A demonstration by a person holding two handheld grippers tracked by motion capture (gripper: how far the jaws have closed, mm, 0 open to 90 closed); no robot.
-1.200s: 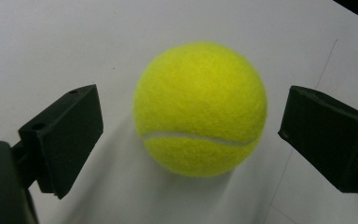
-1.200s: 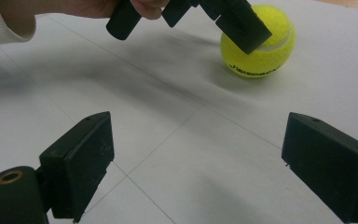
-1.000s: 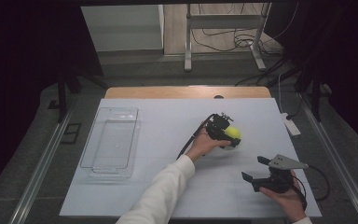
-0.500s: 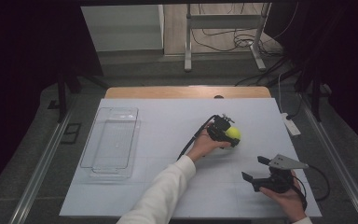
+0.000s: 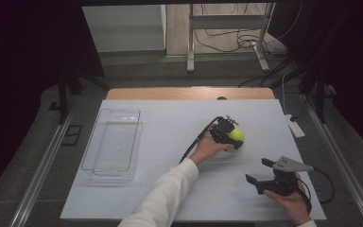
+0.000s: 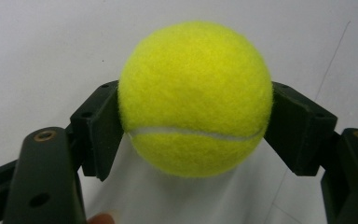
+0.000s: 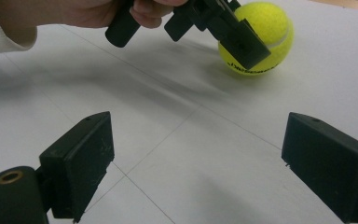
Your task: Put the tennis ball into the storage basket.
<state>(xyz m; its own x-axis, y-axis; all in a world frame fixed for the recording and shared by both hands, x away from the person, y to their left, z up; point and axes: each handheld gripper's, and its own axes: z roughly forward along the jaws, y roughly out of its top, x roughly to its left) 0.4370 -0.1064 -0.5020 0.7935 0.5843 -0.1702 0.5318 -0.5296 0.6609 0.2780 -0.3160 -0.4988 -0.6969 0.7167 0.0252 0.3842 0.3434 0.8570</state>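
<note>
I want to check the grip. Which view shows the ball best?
The left gripper view: the ball fills it, pressed between both jaws. The right gripper view shows it partly behind the left gripper; the high view shows it small.

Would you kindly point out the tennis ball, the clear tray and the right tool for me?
tennis ball (image 6: 196,98), left gripper view, middle of its yellow felt.
clear tray (image 5: 96,142), high view, its left wall.
right tool (image 5: 261,170), high view, midway between its two open tips.
</note>
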